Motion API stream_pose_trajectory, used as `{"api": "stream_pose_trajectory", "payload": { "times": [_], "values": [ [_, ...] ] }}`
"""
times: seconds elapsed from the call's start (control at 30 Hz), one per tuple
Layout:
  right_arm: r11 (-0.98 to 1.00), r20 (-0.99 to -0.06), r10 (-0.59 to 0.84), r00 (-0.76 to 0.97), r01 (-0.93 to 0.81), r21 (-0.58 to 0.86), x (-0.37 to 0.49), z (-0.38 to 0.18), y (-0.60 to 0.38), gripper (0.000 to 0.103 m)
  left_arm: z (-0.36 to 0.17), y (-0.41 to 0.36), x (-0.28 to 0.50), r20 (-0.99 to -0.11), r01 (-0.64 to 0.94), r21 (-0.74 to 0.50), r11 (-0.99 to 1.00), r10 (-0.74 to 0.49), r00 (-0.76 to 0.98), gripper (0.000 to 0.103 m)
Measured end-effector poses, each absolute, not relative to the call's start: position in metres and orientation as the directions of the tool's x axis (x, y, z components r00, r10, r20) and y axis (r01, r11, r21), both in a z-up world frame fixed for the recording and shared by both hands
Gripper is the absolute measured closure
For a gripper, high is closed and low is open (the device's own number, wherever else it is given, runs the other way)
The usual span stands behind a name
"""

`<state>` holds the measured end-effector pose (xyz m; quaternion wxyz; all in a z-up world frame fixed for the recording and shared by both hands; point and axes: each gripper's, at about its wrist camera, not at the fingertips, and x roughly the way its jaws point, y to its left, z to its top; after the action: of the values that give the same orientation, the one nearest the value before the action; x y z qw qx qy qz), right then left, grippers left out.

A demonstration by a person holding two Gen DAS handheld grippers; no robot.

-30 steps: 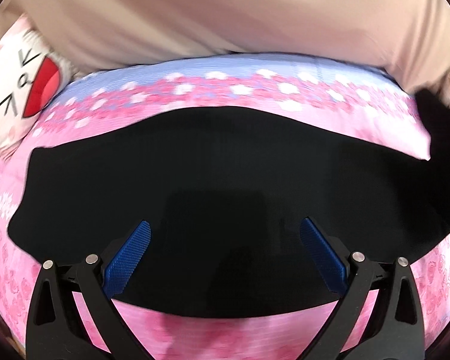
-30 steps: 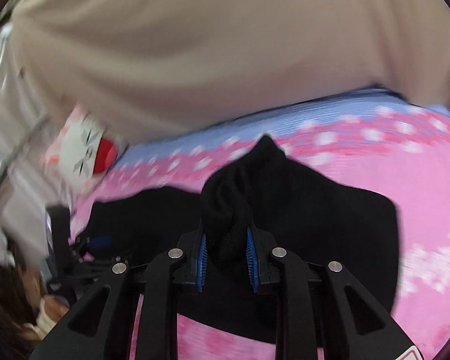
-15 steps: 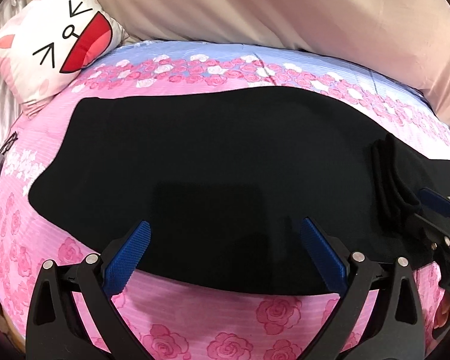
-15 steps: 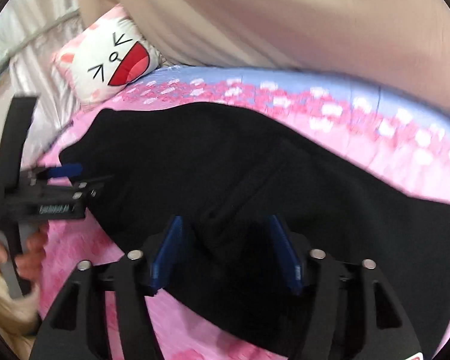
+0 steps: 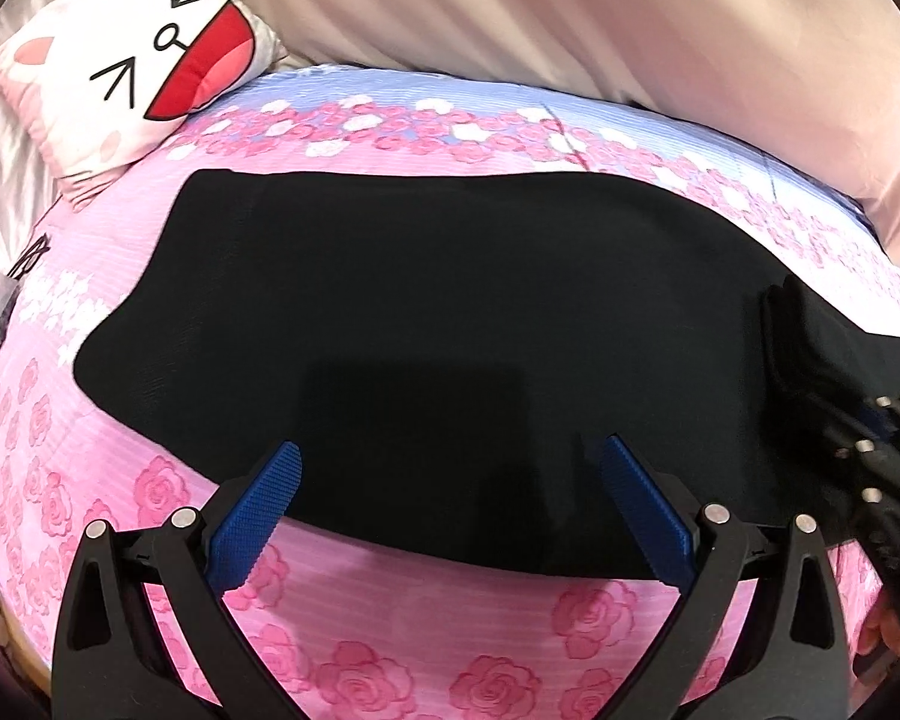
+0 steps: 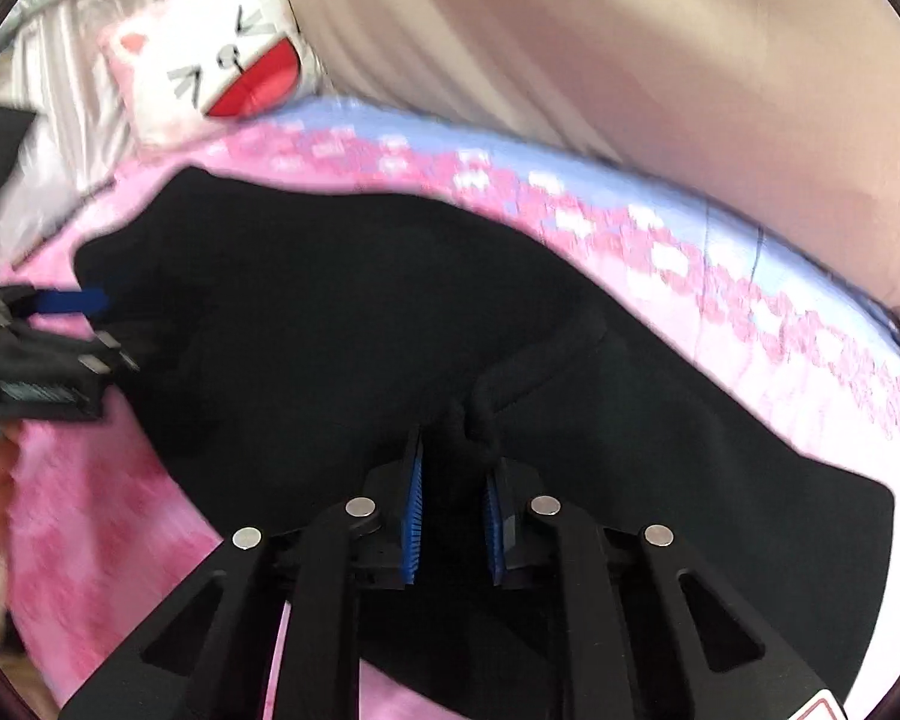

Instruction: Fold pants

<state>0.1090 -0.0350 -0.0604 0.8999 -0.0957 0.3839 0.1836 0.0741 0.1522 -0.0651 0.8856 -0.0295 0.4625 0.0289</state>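
Observation:
Black pants (image 5: 438, 312) lie spread flat across a pink rose-print bed. My left gripper (image 5: 450, 504) is open and empty, hovering over their near edge. My right gripper (image 6: 453, 480) is shut on a bunched fold of the pants (image 6: 480, 426) at their right part, pulling up a ridge of cloth. In the left wrist view the right gripper (image 5: 876, 438) shows at the right edge by that raised fold. In the right wrist view the left gripper (image 6: 66, 312) shows at the far left over the other end of the pants.
A white cat-face pillow (image 5: 132, 60) lies at the bed's far left corner. A beige curtain (image 5: 570, 18) hangs behind the bed. The pink and blue floral sheet (image 5: 390, 648) extends on all sides of the pants. Silver fabric (image 6: 48, 108) lies left of the pillow.
My right gripper opened half a second ago, then shut again on a bunched fold of the pants. The left gripper stayed open and drew back slightly, bringing more of the bed into view.

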Motion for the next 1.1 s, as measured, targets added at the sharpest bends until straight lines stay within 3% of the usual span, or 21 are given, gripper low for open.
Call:
{"api": "stream_pose_trajectory", "payload": {
  "times": [0.03, 0.1, 0.2, 0.3, 0.37, 0.43, 0.47, 0.57, 0.63, 0.77, 0.83, 0.87, 1.0, 1.1],
  "values": [
    [0.907, -0.733, 0.28, 0.62, -0.421, -0.011, 0.112, -0.063, -0.029, 0.088, -0.064, 0.154, 0.074, -0.818, -0.083, -0.025, 0.996, 0.028, 0.575, 0.005],
    [0.899, -0.777, 0.286, 0.561, -0.438, 0.014, 0.119, -0.085, -0.022, 0.078, -0.063, 0.154, 0.075, -0.816, -0.083, -0.025, 0.996, 0.028, 0.577, 0.005],
    [0.885, -0.731, 0.363, 0.578, -0.459, 0.076, 0.097, -0.068, -0.032, 0.067, -0.058, 0.148, 0.075, -0.816, -0.073, -0.015, 0.997, 0.03, 0.577, 0.005],
    [0.91, -0.633, 0.388, 0.67, -0.386, 0.15, 0.068, -0.031, -0.083, 0.069, -0.04, 0.136, 0.07, -0.791, -0.033, -0.017, 0.999, 0.007, 0.612, 0.005],
    [0.969, -0.605, 0.238, 0.76, -0.232, 0.09, 0.055, -0.017, -0.126, 0.073, -0.029, 0.12, 0.072, -0.775, 0.008, -0.028, 1.0, -0.027, 0.632, 0.005],
    [0.999, -0.611, -0.019, 0.792, -0.001, -0.032, 0.045, -0.012, -0.179, 0.073, -0.021, 0.097, 0.078, -0.762, 0.053, -0.029, 0.998, -0.056, 0.645, 0.005],
    [0.998, -0.621, -0.061, 0.781, 0.057, -0.026, 0.043, -0.013, -0.199, 0.073, -0.018, 0.08, 0.082, -0.754, 0.069, -0.027, 0.997, -0.065, 0.653, 0.005],
    [0.973, -0.636, -0.003, 0.772, 0.149, 0.177, 0.034, -0.014, -0.261, 0.073, -0.018, 0.031, 0.092, -0.757, 0.139, -0.037, 0.99, -0.118, 0.643, 0.005],
    [0.971, -0.627, 0.025, 0.778, 0.132, 0.202, 0.037, -0.015, -0.268, 0.073, -0.026, 0.001, 0.097, -0.769, 0.169, -0.028, 0.985, -0.129, 0.626, 0.005],
    [0.948, -0.66, 0.184, 0.728, 0.046, 0.315, 0.074, -0.043, -0.269, 0.073, -0.059, -0.025, 0.109, -0.808, 0.121, 0.069, 0.99, -0.016, 0.589, 0.005],
    [0.964, -0.751, 0.156, 0.642, 0.068, 0.258, 0.105, -0.078, -0.267, 0.077, -0.078, -0.02, 0.115, -0.831, 0.092, 0.095, 0.991, 0.028, 0.556, 0.005],
    [0.964, -0.763, 0.144, 0.63, 0.085, 0.252, 0.112, -0.088, -0.27, 0.078, -0.082, -0.015, 0.117, -0.836, 0.101, 0.051, 0.994, -0.012, 0.549, 0.005],
    [0.947, -0.671, 0.195, 0.715, 0.042, 0.32, 0.093, -0.057, -0.268, 0.075, -0.074, 0.012, 0.116, -0.846, 0.083, -0.047, 0.995, -0.084, 0.526, 0.005],
    [0.973, -0.778, 0.102, 0.619, 0.1, 0.207, 0.118, -0.088, -0.272, 0.076, -0.07, 0.029, 0.112, -0.838, 0.055, -0.037, 0.998, -0.061, 0.542, 0.005]
  ]
}}
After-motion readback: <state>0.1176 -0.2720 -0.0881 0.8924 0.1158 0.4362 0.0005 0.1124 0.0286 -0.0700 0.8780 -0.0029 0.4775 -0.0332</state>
